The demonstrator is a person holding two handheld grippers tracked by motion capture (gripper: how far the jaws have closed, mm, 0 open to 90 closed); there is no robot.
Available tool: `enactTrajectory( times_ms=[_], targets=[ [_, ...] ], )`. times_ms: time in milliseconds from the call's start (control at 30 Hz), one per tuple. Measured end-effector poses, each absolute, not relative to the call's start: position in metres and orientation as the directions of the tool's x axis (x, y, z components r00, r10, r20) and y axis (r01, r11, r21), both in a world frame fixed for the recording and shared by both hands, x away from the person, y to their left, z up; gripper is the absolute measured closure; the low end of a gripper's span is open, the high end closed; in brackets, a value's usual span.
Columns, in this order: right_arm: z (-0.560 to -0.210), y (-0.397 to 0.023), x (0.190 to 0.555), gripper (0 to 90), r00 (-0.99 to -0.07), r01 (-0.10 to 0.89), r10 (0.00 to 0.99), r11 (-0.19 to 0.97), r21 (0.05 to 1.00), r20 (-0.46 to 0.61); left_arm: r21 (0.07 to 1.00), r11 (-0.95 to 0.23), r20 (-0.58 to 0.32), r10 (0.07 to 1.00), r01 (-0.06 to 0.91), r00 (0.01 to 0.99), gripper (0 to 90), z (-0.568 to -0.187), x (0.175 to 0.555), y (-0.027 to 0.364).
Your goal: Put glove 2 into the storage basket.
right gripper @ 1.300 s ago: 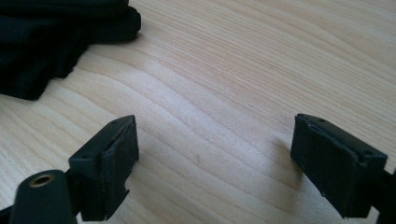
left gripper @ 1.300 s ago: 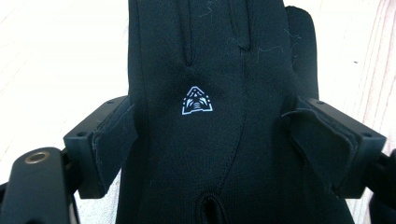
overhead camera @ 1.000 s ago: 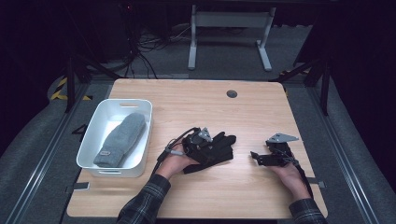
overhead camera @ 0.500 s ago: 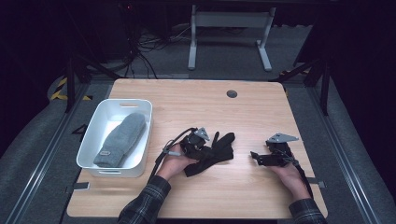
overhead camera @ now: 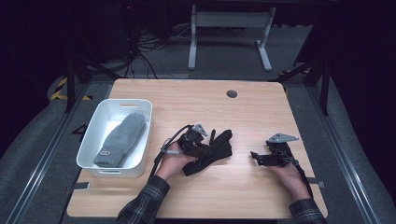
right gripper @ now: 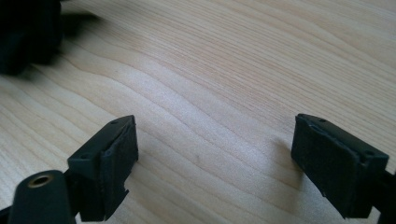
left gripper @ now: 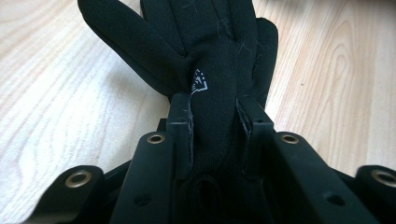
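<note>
High view: grey mitten (overhead camera: 120, 139) already lying in the white bin (overhead camera: 91, 135) at the left of the table (overhead camera: 252, 112), black glove (overhead camera: 212, 151) still out on the wood near the middle, just right of the bin. Judged about halfway: one piece stowed, the other grasped but not yet lifted or carried over. Left tongs (overhead camera: 201, 150) pinching the black glove, jaws having just been closing on it; seen along the left gripper view, wrist part of the glove (left gripper: 212, 88) squeezed between the two pads, fingers fanned out beyond the tips onto the table. Right tongs (overhead camera: 255, 156) spread wide over bare wood, gripping nothing, resting well apart from the glove, jaw tips pointing toward it. Remaining, by judgement: raising the glove, moving it leftward, dropping it beside the mitten.
</note>
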State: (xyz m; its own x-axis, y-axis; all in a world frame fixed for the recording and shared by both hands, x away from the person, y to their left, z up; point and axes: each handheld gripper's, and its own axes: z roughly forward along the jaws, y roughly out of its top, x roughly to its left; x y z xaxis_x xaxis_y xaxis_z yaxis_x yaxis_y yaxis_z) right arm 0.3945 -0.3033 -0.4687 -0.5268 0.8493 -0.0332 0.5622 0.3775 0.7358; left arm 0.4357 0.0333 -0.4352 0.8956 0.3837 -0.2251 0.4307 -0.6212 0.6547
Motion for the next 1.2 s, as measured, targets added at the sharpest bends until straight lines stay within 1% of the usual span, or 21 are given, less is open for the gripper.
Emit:
enactTrajectory(
  times_ms=[200,400,667,900,1200],
  targets=[
    [-0.469,-0.303,0.394,15.0,-0.526,0.563,0.85,0.377,0.736,-0.033,0.665,-0.6,-0.228,0.405,0.445,0.886,71.7,-0.419,0.433,0.039],
    [-0.469,-0.303,0.394,14.9,-0.526,0.563,0.85,0.377,0.736,-0.034,0.678,-0.568,-0.233,0.435,0.466,0.87,71.6,-0.393,0.433,0.053],
    [-0.469,-0.303,0.394,14.9,-0.526,0.563,0.85,0.377,0.736,-0.034,0.689,-0.542,-0.212,0.484,0.481,0.849,71.4,-0.361,0.432,0.071],
    [-0.469,-0.303,0.394,14.9,-0.526,0.563,0.85,0.377,0.736,-0.033,0.694,-0.518,-0.211,0.518,0.5,0.829,71.4,-0.344,0.432,0.091],
    [-0.469,-0.303,0.394,14.9,-0.526,0.563,0.85,0.377,0.736,-0.034,0.689,-0.509,-0.184,0.565,0.516,0.804,71.2,-0.325,0.43,0.118]
  ],
)
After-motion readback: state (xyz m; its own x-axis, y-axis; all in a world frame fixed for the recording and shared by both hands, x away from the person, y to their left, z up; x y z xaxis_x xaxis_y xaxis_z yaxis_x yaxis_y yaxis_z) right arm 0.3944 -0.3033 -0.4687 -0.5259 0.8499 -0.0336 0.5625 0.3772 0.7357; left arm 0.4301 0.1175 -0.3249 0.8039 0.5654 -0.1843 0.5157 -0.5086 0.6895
